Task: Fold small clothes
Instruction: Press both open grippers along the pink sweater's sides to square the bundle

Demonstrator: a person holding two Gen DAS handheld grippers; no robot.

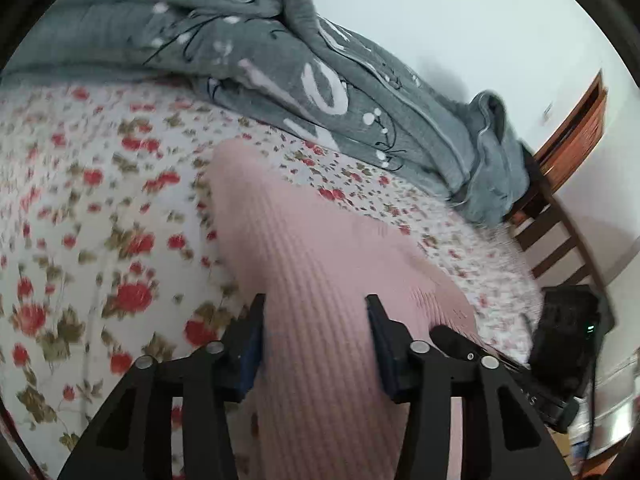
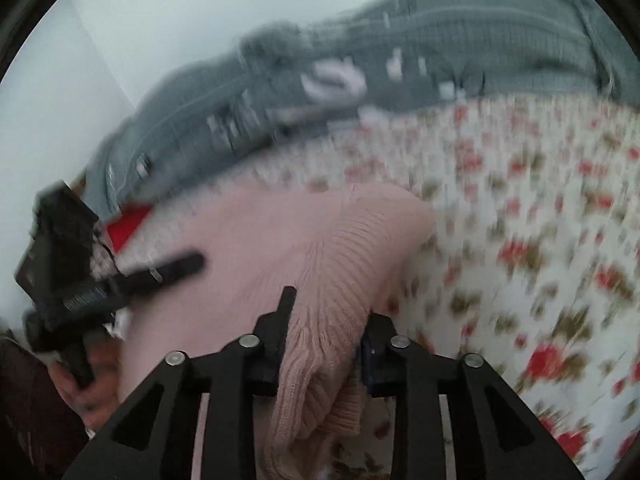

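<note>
Right wrist view: pink knit garment [image 2: 340,264] bunched between right gripper [image 2: 332,308] fingers.

right wrist view: badly motion-smeared, so the grey quilt [image 2: 360,80] print can't be read and the floral bedsheet [image 2: 540,220] is reduced to streaks
red patch [image 2: 128,226]: what it is can't be made out
pink ribbed sweater [image 2: 328,248]: cut off at the bottom edge, partly hidden by the right gripper [image 2: 330,312]
hand [image 2: 90,392]: mostly covered by the left gripper [image 2: 188,262]
wooden chair [image 1: 560,216]: clipped by the lens rim, partly hidden
</note>
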